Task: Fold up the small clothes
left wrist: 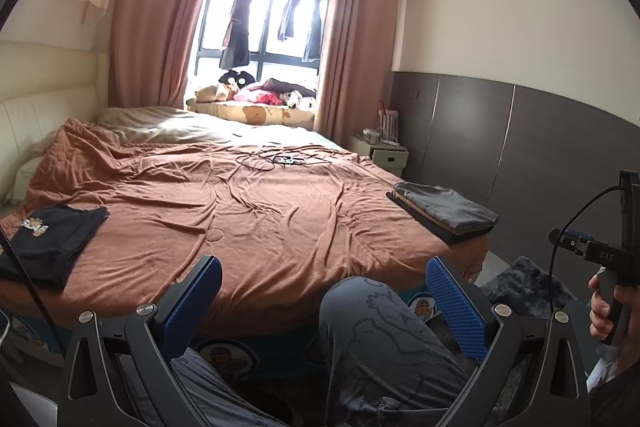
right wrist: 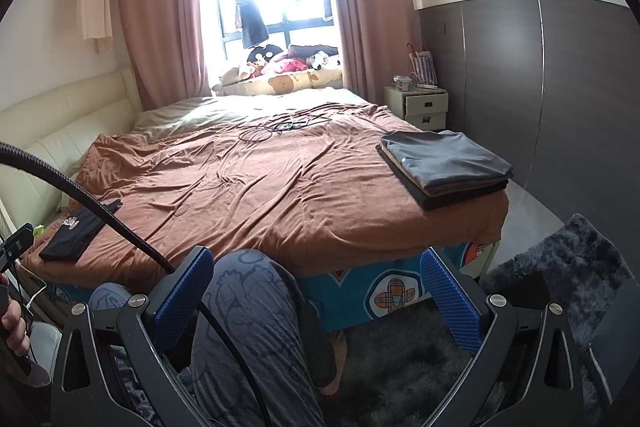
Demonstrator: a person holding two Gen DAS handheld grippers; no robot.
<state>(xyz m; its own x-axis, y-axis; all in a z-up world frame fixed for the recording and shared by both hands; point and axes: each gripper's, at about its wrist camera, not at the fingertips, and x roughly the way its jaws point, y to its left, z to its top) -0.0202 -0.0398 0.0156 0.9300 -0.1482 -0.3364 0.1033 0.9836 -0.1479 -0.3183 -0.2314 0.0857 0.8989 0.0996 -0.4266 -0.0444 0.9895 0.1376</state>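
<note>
Both grippers, left gripper (left wrist: 324,291) and right gripper (right wrist: 316,281), are hanging wide apart over knees; I'd be reaching far left for the black shirt (left wrist: 52,239), grabbing its near corners

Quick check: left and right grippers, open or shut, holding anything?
Left gripper: open, holding nothing, raised in front of the bed.
Right gripper: open, holding nothing.

White letters "DAS" on the black body of the right hand-held gripper (left wrist: 596,251), pale print on the black T-shirt (left wrist: 48,239) too blurred to read, no other legible text
</note>
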